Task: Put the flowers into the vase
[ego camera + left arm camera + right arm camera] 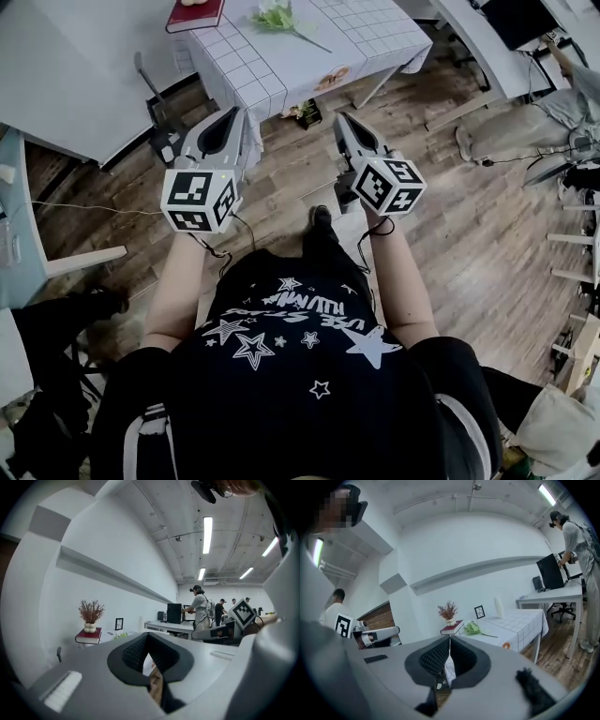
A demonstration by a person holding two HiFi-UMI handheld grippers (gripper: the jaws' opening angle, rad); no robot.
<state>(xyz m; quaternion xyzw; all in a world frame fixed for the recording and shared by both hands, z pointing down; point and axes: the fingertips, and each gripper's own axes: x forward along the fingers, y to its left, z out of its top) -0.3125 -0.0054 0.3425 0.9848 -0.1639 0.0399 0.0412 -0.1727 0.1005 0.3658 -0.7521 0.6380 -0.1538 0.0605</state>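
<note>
Ahead of the left gripper [235, 112] and right gripper [343, 119], both pressed together and empty, green flowers [277, 17] lie on a checked table [281, 66], well apart from the jaws, near a white vase [499, 606].

**Grey tools, starred black shirt**

The left gripper [232, 114] and right gripper [343, 118] are pale grey moulded plastic shells with black ribbed pads [433, 657] set inside a dark collar. Each carries a white cube with black square markers [199, 199]. Thin black cables [214, 251] hang from both. The person wears a black short-sleeved T-shirt [300, 375] printed with white stars and lettering, with white stripes at its sides.
</note>
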